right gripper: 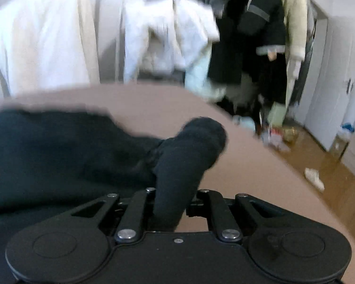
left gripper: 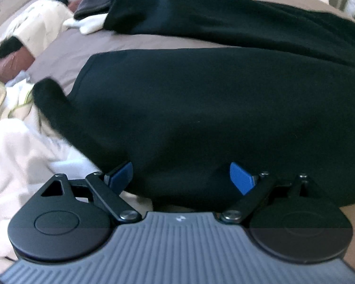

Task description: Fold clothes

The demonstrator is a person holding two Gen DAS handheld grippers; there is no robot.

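A black sweatshirt lies spread on the brown bed sheet, one sleeve trailing left over white cloth. My left gripper hovers over its near hem, blue pads wide apart and open, with nothing pinched between them. In the right wrist view my right gripper is shut on the other black sleeve, whose cuff sticks up and forward out of the jaws. The fabric hides the fingertips. The sweatshirt's body stretches off to the left.
A second dark garment lies farther back on the bed, with a grey one and cream clothes beside it. White laundry is heaped at the left. Beyond the bed edge hang coats, above a cluttered wooden floor.
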